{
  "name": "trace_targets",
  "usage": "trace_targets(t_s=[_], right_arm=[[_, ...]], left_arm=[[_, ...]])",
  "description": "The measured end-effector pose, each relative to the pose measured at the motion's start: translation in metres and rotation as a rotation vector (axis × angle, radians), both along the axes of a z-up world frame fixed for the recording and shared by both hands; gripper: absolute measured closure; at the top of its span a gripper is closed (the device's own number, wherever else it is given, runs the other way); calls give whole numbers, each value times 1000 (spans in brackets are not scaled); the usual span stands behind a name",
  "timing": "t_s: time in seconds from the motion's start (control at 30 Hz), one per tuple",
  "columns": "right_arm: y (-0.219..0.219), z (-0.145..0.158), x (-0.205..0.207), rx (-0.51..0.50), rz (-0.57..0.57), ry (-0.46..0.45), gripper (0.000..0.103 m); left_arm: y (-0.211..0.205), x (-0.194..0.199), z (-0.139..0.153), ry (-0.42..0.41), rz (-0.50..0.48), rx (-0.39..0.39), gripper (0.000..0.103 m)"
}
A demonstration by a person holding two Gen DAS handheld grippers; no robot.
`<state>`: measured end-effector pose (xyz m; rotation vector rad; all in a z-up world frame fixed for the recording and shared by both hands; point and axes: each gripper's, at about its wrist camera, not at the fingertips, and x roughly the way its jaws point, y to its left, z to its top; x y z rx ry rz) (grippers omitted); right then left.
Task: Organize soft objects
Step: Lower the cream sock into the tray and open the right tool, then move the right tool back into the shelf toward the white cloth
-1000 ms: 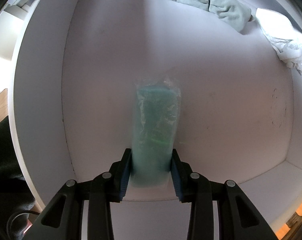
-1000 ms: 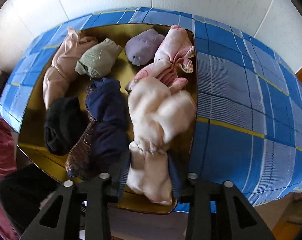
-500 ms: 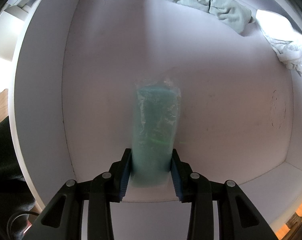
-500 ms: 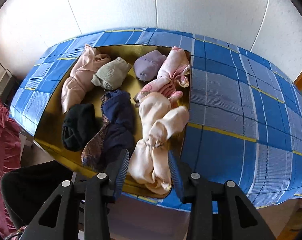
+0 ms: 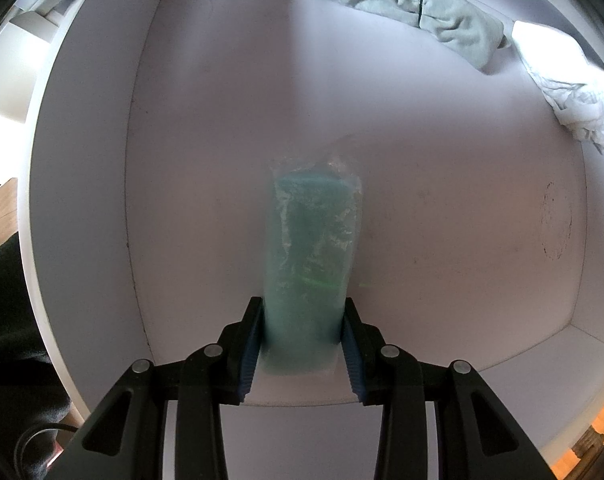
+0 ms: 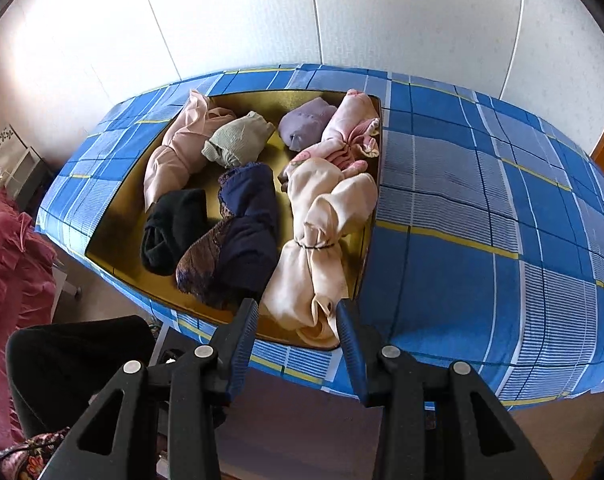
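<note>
Tongs of the left hand (image 5: 302,344) are clenched on a teal soft roll wrapped in clear crinkled plastic (image 5: 311,256); the blue pads press both its sides, and its near end is cut off behind them. The roll is blurred, so whether it rests on the white shelf compartment (image 5: 441,208) or hangs just above its floor cannot be told. Farther in, a grey-green folded cloth (image 5: 417,12) lies against the back wall, its upper edge lost at the rim of the view. Just beside it, at the right, a white crumpled cloth (image 5: 573,96) sits half washed out by bright light.

Tongs of the right hand (image 6: 298,320) are parted and grasp nothing, poised above the near edge of a gold rectangular tray (image 6: 114,248) on a worktop covered by a blue plaid cloth (image 6: 481,216). Nearest, between the pads in the view, lies a cream knotted fabric bundle tied with a dark band (image 6: 325,236); its near tip is partly hidden by the right pad. Left of it are a navy and brown lace-trimmed roll (image 6: 238,248) and a black rolled garment (image 6: 174,228). Beyond come a pale pink long roll (image 6: 174,156), a sage green ribbed bundle (image 6: 240,138), a lilac small bundle (image 6: 303,124) and a pink patterned bundle (image 6: 349,136) against the tray's far right wall. The tray's near left corner overhangs the worktop edge.
</note>
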<state>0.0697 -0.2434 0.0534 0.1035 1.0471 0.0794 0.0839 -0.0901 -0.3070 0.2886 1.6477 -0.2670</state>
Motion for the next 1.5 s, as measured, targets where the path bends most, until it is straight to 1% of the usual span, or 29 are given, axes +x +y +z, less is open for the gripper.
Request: trace_targets(t_s=[0.33, 0.57, 0.63, 0.67, 0.87, 0.97, 1.0, 1.13, 1.23, 1.27, 1.33, 1.37, 1.4, 1.5], right_arm=[[15, -10, -22, -61, 31, -17, 63], [23, -19, -35, -80, 55, -22, 63], [24, -24, -38, -85, 62, -18, 63], [24, -27, -40, -83, 62, -15, 63], [21, -54, -50, -60, 51, 27, 63], [21, -78, -58, -75, 55, 62, 63], [22, -91, -61, -86, 54, 86, 62], [25, -160, -70, -104, 58, 229, 62], [22, -211, -70, -117, 48, 345, 62], [21, -222, -70, -127, 45, 370, 62], [18, -246, -64, -185, 50, 415, 62], [19, -254, -60, -218, 64, 420, 62], [21, -259, -55, -256, 82, 419, 62], [29, -273, -41, -417, 152, 392, 62]], left_arm=[[0, 2, -1, -2, 1, -1, 65], [3, -3, -1, -5, 3, -2, 65], [2, -1, -1, -6, 5, -2, 65], [5, -8, -6, -8, 6, -3, 65], [5, -8, -6, -9, 7, -3, 65], [5, -9, -3, -10, 9, -4, 65], [5, -8, -3, -12, 10, -5, 65], [5, -7, 5, -41, 11, -27, 65], [4, -5, 9, -63, 6, -44, 65], [3, -4, 10, -65, 4, -44, 65], [3, -2, 11, -62, 3, -40, 65], [3, 0, 10, -59, 5, -35, 65], [4, 0, 10, -57, 7, -32, 65], [3, 3, 10, -52, 23, -31, 65]])
